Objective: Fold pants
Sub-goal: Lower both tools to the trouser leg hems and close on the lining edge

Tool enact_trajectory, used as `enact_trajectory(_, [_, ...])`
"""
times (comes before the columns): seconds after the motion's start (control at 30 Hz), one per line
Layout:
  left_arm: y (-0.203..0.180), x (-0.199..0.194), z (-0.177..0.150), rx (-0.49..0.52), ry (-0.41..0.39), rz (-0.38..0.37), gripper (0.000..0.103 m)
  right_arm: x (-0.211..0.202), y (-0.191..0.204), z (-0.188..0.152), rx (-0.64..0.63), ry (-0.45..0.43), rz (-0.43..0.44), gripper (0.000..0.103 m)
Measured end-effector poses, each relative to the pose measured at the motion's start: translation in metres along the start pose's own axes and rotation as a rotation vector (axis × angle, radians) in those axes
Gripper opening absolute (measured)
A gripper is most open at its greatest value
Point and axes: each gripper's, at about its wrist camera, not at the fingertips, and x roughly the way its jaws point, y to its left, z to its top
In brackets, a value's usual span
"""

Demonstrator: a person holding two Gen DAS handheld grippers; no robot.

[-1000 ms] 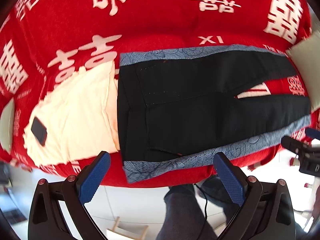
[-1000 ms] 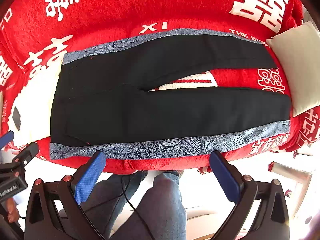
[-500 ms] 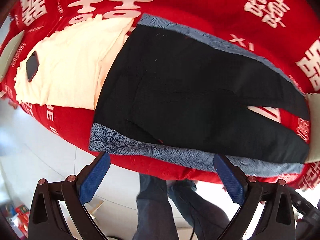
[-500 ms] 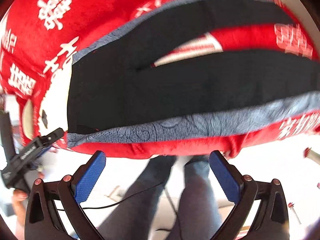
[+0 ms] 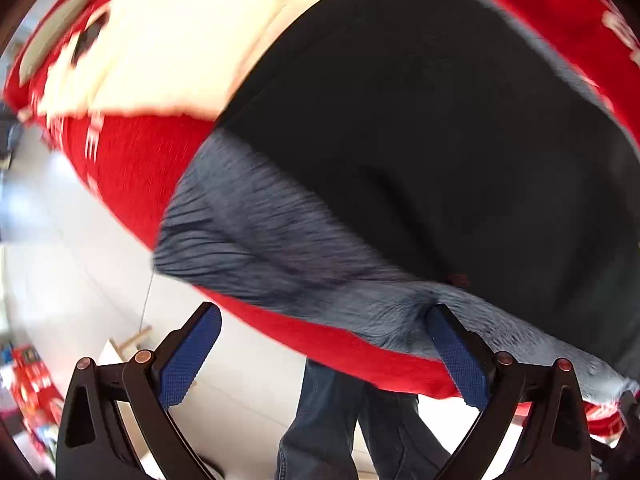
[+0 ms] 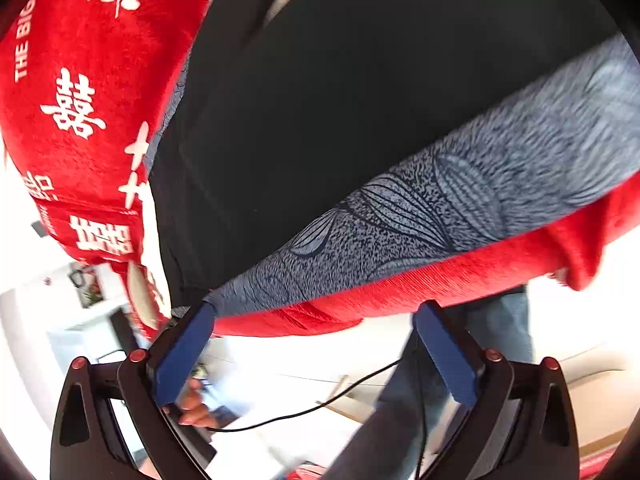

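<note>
Pants [image 5: 420,120] lie flat — black, with grey patterned side stripe [image 6: 460,200].

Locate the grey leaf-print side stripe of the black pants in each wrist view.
Left wrist: the grey stripe runs lower centre, just above the open left gripper.
Right wrist: it crosses diagonally, centre to upper right, above the open right gripper.
Shared landmark: the red blanket beneath.

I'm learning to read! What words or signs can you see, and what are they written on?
"THE BIG": white letters on the red blanket, right wrist view; the words after it are cut off.
"囍": white double-happiness signs on the same blanket, right wrist view.
White marks on the blanket in the left wrist view: too blurred to read.
The black pants: no writing visible.
</note>
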Motion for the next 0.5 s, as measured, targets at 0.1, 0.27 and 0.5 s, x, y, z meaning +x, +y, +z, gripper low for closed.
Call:
enact_trajectory(0.1, [0.019, 0.012, 0.000, -0.055, 0.031, -0.028, 0.103, 0.018, -0.012, 0.002, 0.032, 0.010, 0.078, 0.097])
enact_trajectory(0.27, [0.025, 0.005, 0.002, -0.115, 0.031, -0.233, 0.103, 0.032, -0.018, 0.004, 0.066, 0.014, 0.197, 0.087])
enact_trajectory(0.5, [-0.001, 0.011, -0.001, -0.099, 0.065, -0.401, 0.103, 0.038, -0.018, 0.011, 0.110, 0.003, 0.295, 0.074])
